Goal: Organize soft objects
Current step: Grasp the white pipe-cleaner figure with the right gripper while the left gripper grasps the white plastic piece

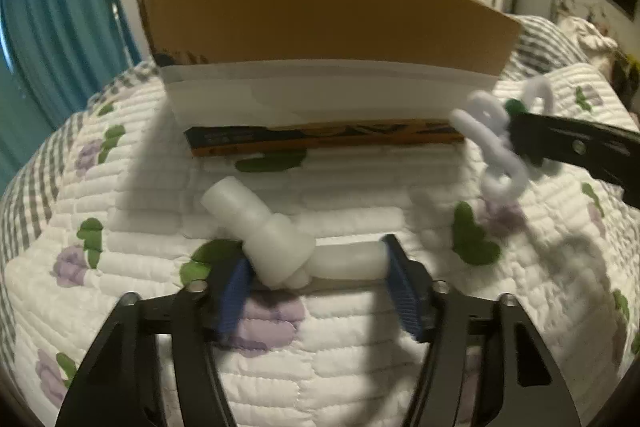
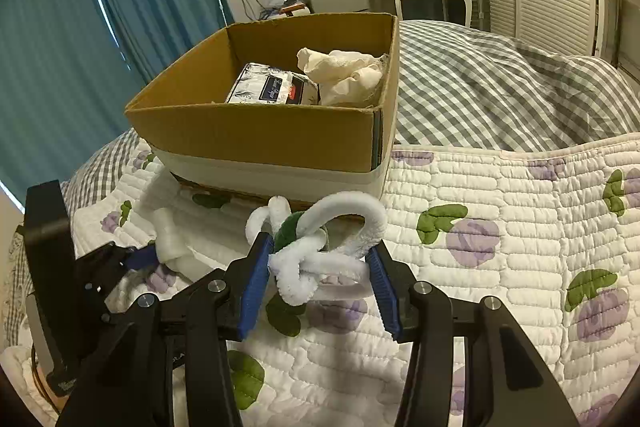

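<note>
On the quilt [image 2: 500, 227], near side of the box [image 2: 256, 139], both grippers hold soft items. Left gripper [image 1: 316, 267] jaws partly closed, blue pads pinching a knotted white foam tube [image 1: 276, 239]; tube's free end angles up-left toward the box. Right gripper [image 2: 318, 267] jaws partly closed on a tangle of white fuzzy wire [image 2: 320, 251] with a dark green bit in it, loops sticking up toward the box front. From the left wrist view the wire [image 1: 496, 147] sits right of the tube, near the box corner. Inside the box: a tissue pack [image 2: 276, 89] on the left, cream cloth [image 2: 344, 75] at far right.
</note>
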Demonstrator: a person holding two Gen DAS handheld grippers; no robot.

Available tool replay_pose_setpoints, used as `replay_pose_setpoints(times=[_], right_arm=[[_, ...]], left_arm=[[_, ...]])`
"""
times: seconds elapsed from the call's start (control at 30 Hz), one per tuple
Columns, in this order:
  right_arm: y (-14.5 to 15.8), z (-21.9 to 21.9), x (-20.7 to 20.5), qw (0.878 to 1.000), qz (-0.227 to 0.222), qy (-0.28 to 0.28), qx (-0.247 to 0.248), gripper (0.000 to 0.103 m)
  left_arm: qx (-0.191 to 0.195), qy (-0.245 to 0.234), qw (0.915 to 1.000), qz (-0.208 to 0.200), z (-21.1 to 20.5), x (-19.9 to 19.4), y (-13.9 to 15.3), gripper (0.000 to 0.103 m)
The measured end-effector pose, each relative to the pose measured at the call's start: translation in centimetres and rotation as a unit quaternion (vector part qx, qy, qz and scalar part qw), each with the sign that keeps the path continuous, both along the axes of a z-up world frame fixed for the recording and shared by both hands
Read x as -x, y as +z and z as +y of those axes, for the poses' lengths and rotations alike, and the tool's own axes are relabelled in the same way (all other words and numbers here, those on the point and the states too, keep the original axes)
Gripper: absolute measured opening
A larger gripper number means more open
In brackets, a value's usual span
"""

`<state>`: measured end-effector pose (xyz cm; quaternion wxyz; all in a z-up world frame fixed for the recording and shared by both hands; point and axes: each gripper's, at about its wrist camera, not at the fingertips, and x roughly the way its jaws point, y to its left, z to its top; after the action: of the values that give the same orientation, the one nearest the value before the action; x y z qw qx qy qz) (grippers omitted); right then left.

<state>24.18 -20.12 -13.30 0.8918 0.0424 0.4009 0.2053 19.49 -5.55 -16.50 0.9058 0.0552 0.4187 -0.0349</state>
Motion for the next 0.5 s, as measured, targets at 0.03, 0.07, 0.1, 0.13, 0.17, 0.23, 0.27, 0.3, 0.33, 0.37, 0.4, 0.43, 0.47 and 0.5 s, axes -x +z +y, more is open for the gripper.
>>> replay_pose_setpoints(times=[0.03, 0.07, 0.1, 0.13, 0.17, 0.23, 0.27, 0.3, 0.33, 0.37, 0.4, 0.43, 0.47, 0.5], right_arm=[[0.0, 0.0, 0.1, 1.000, 0.000, 0.001, -0.001, 0.048], [0.1, 0.1, 0.1, 1.000, -0.001, 0.002, -0.002, 0.048], [0.1, 0.0, 0.2, 1.000, -0.002, 0.002, -0.002, 0.048], [0.2, 0.0, 0.4, 1.000, -0.003, 0.001, -0.002, 0.048], [0.2, 0.0, 0.5, 1.000, -0.003, 0.001, -0.003, 0.048], [0.3, -0.2, 0.8, 1.000, -0.005, -0.001, -0.005, 0.048], [0.4, -0.3, 1.0, 1.000, -0.006, -0.002, -0.005, 0.048], [0.5, -0.3, 1.2, 1.000, -0.007, -0.003, -0.006, 0.048], [0.6, -0.4, 1.5, 1.000, -0.009, -0.004, -0.006, 0.048], [0.8, -0.4, 1.7, 1.000, -0.011, -0.005, -0.007, 0.048], [1.0, -0.5, 1.9, 1.000, -0.013, -0.005, -0.009, 0.048], [1.2, -0.5, 2.3, 1.000, -0.016, -0.006, -0.011, 0.048], [1.3, -0.5, 2.5, 1.000, -0.018, -0.006, -0.012, 0.048], [1.6, -0.5, 2.9, 1.000, -0.021, -0.006, -0.011, 0.048]], left_arm=[[-0.002, -0.004, 1.0000, -0.002, -0.1, 0.2, 0.1, 0.056], [-0.003, -0.008, 1.0000, -0.004, -0.1, 0.4, 0.1, 0.055], [-0.002, -0.009, 0.9999, -0.007, -0.1, 0.6, 0.3, 0.054], [0.001, -0.011, 0.9999, -0.009, 0.0, 0.7, 0.4, 0.054], [0.003, -0.011, 0.9999, -0.010, 0.1, 0.9, 0.6, 0.051], [0.006, -0.010, 0.9998, -0.016, 0.4, 1.5, 0.9, 0.039], [0.005, -0.008, 0.9998, -0.020, 0.5, 1.5, 1.4, 0.029], [0.003, -0.006, 0.9997, -0.022, 0.6, 1.8, 1.7, 0.028], [0.005, -0.008, 0.9998, -0.020, 0.5, 2.0, 2.1, 0.028], [0.008, -0.010, 0.9997, -0.018, 0.5, 2.2, 2.3, 0.026], [0.008, -0.011, 0.9998, -0.017, 0.5, 2.4, 2.3, 0.024], [0.006, -0.011, 0.9998, -0.014, 0.6, 2.6, 2.3, 0.023], [0.006, -0.010, 0.9998, -0.013, 0.6, 2.8, 2.2, 0.023], [0.009, -0.009, 0.9999, -0.012, 1.0, 3.2, 2.2, 0.022]])
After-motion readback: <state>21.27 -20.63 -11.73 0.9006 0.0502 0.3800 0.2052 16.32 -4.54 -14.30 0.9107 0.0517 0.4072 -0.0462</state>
